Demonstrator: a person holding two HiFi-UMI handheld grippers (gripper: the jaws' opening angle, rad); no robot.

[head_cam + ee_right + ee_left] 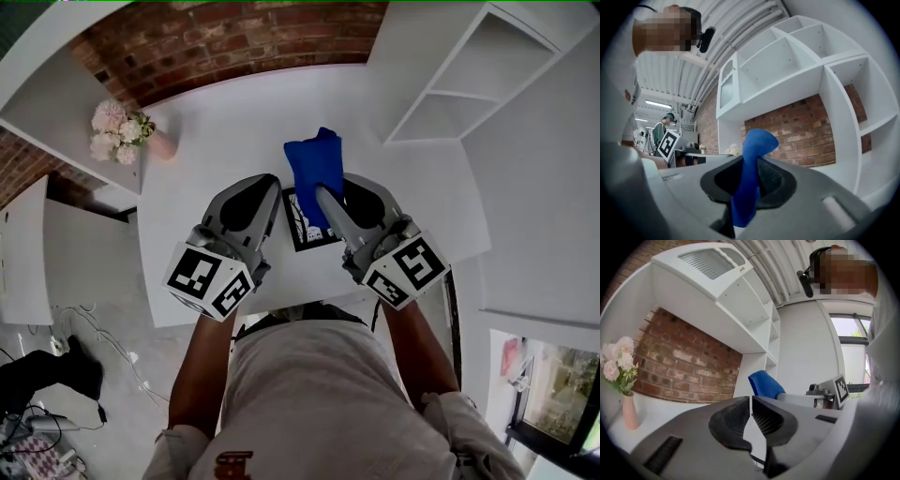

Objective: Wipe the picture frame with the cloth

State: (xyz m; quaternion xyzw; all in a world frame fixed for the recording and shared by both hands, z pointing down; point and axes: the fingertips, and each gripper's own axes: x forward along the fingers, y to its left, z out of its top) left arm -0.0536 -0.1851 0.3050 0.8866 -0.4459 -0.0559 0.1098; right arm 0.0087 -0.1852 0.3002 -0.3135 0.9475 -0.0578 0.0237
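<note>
Between the jaws of the right gripper (751, 174) the blue cloth (757, 143) is pinched tight, while just to its left the left gripper (751, 417) is closed narrowly on the thin edge of the picture frame (302, 232), both over the near part of the white table (225, 131)

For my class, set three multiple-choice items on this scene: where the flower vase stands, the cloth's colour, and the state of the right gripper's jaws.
1. The flower vase stands at the far side of the table, towards its: A left; B right; C middle.
2. The cloth is: A red; B blue; C green.
3. The jaws of the right gripper are: A open and empty; B shut on the cloth; C shut on the flower vase.
Key: A, it shows at the head view's upper left; B, its fabric is bright blue; B, the fabric is pinched between them.
</note>
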